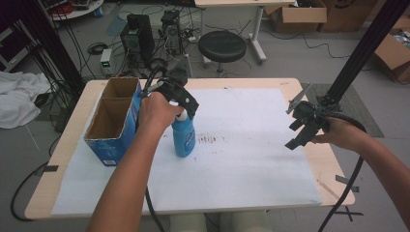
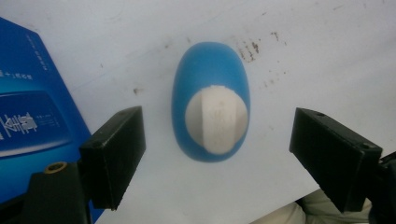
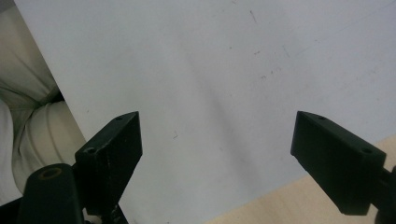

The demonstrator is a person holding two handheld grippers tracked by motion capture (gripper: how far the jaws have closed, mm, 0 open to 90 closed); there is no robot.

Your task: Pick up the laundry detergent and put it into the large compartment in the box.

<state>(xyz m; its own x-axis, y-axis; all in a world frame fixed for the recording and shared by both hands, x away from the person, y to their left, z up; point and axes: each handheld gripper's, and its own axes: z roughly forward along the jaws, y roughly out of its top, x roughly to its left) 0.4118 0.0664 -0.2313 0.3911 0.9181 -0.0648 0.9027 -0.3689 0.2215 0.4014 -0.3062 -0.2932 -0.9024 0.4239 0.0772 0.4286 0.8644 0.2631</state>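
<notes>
- The step in hand is judged to be the approach for a grasp: the left gripper is held directly above the blue bottle, which stands upright on the white sheet covering the table, just beside the blue cardboard box.
- In the left gripper view, the bottle is seen from above, its white cap centred between the two black jaws.
- The jaws of the left gripper are spread wide; a clear gap is left on each side of the bottle, and nothing is touched or held.
- The next move is judged to call for a straight descent until the jaws flank the neck or shoulders of the bottle, followed by a firm closing; care would be needed so that the box is not clipped by the near jaw.
- The right gripper is kept well apart from the bottle, near the right edge of the table.
- Its jaws are likewise spread wide over bare sheet, with nothing grasped between them.
</notes>
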